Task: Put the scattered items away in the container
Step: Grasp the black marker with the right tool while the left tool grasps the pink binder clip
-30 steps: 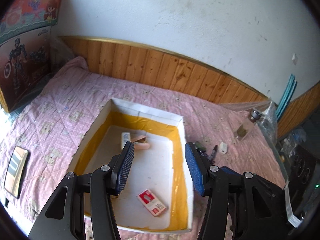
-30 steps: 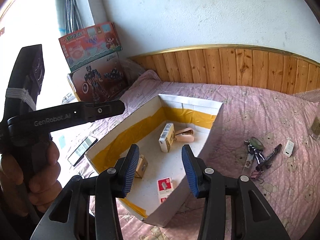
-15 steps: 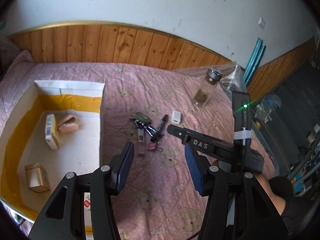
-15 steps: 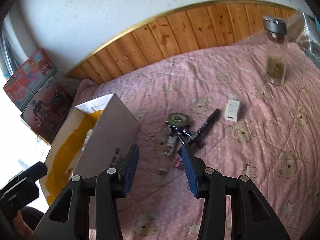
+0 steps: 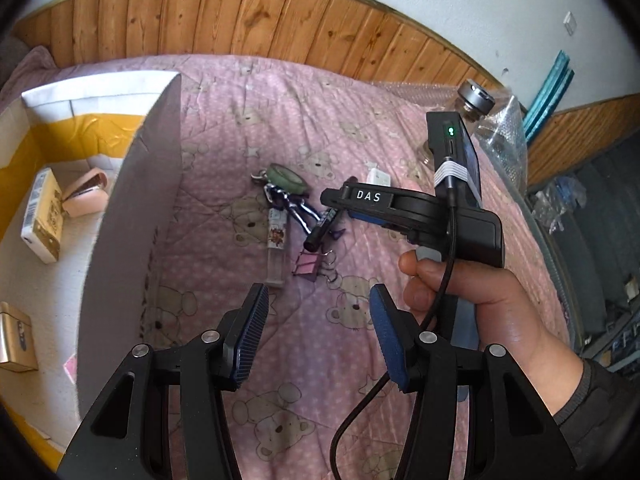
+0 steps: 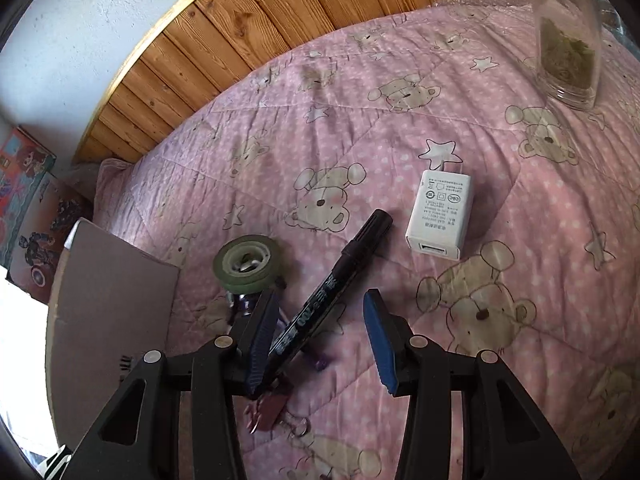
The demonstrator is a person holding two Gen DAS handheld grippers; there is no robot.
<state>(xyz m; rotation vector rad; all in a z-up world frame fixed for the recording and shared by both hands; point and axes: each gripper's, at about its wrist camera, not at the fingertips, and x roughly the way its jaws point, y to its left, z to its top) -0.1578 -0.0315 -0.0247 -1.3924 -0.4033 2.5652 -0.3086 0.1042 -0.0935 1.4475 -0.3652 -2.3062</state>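
Between the closing jaws of my right gripper (image 6: 322, 322) lies a black marker (image 6: 334, 284), slanted on the pink quilt. Its lower end is against the left pad and the right pad stands clear of it. A green tape roll (image 6: 248, 262) with keys, a white charger (image 6: 440, 216) and a pink binder clip (image 6: 272, 404) lie around it. In the left wrist view a hand holds the right gripper (image 5: 340, 206) low over the marker (image 5: 322, 228). My left gripper (image 5: 316, 340) hovers open and empty nearer the bed's front. The white, yellow-lined box (image 5: 132, 216) stands to the left.
Inside the box are a cream carton (image 5: 42, 216), a pink case (image 5: 86, 196) and a tan carton (image 5: 14, 336). A small clear bottle (image 5: 276, 248) lies by the keys (image 5: 288, 204). A glass jar (image 6: 568, 40) stands behind the charger. A wooden panel runs along the bed's far side.
Both views swung from the box to the scattered items on its right and sank toward the quilt. My right gripper came down around the marker and its jaws narrowed.
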